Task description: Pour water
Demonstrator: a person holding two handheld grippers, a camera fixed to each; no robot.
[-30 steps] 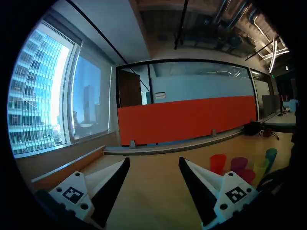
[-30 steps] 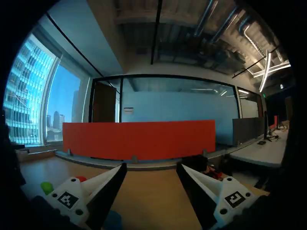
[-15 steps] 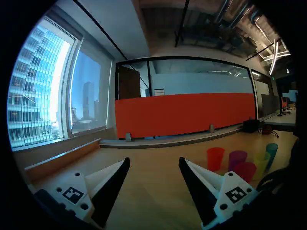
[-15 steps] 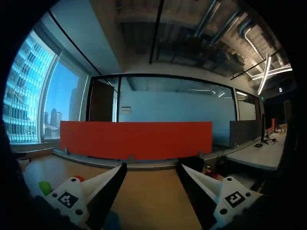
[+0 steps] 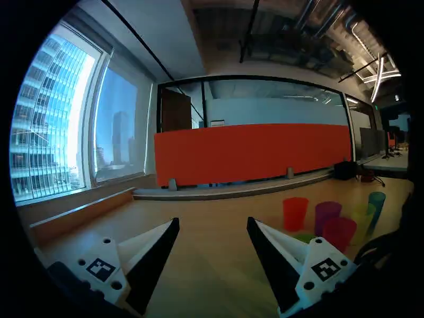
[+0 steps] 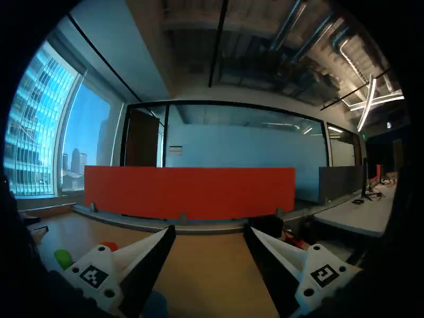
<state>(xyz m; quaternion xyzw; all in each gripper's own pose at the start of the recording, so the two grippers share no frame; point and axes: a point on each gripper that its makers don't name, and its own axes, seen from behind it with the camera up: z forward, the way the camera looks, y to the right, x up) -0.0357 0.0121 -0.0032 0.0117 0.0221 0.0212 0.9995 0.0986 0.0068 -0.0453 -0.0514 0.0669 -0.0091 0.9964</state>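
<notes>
Several coloured plastic cups stand in a cluster on the wooden table (image 5: pixel 212 254) at the right of the left gripper view: an orange cup (image 5: pixel 294 213), a purple cup (image 5: pixel 327 216), a pink cup (image 5: pixel 339 233), a yellow-green cup (image 5: pixel 362 218) and a teal cup (image 5: pixel 377 204). My left gripper (image 5: pixel 212 225) is open and empty, left of the cups. In the right gripper view my right gripper (image 6: pixel 209 233) is open and empty over the table (image 6: pixel 212 275). A green cup rim (image 6: pixel 64 258) and a red one (image 6: pixel 110 246) peek out beside its left finger.
An orange divider panel (image 5: pixel 249 153) runs along the table's far edge, with glass walls behind it. Windows (image 5: pixel 47 132) fill the left side. Another desk (image 6: pixel 350 217) stands at the right, with dark bags (image 6: pixel 270 225) near the divider's end.
The left gripper view has tipped downward a little, so the cups show more fully and sit higher in view. The right gripper view has barely shifted. Both grippers stay open.
</notes>
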